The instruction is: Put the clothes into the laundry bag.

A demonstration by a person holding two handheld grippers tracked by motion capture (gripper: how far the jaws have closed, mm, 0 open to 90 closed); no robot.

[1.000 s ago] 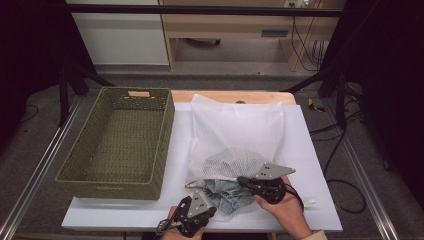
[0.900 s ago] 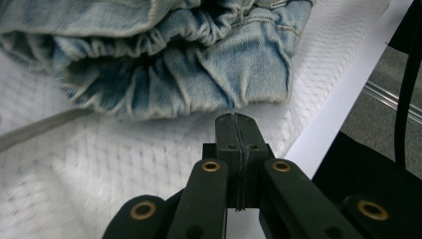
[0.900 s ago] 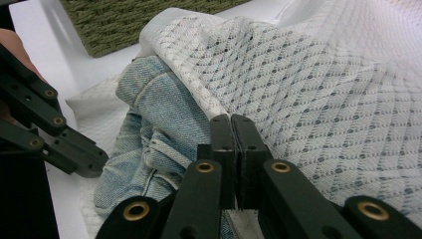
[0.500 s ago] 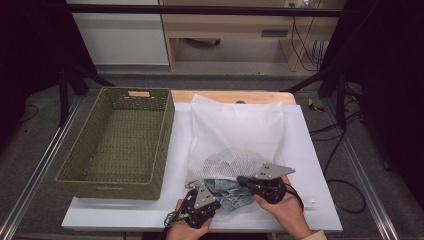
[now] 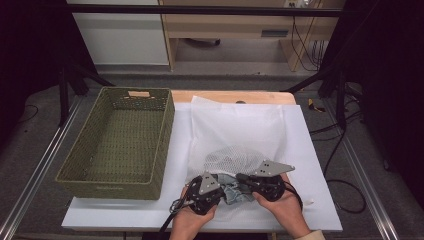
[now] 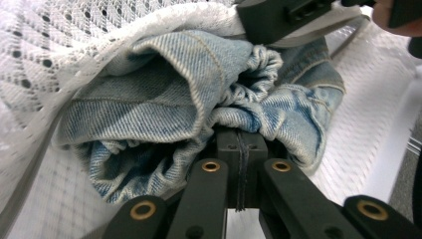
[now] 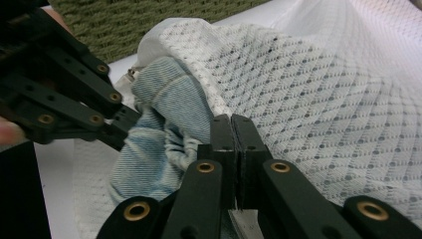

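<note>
I have denim jeans [image 5: 234, 190] bunched at the mouth of a white mesh laundry bag [image 5: 235, 155], low in the centre of the high view, right of the green wicker basket [image 5: 120, 140]. My left gripper [image 6: 238, 133] is clamped tight on a wad of denim. My right gripper [image 7: 232, 119] is pinched shut on the bag's mesh edge. The denim looks soft, thick and fairly weighty, and it folds rather than slides. I judge seams and hems the surest hold; the thin mesh could snag.

Faded blue denim garment [image 6: 164, 94], white perforated mesh bag [image 7: 318, 84], rough woven green basket [image 5: 120, 142], matt black jaws
</note>
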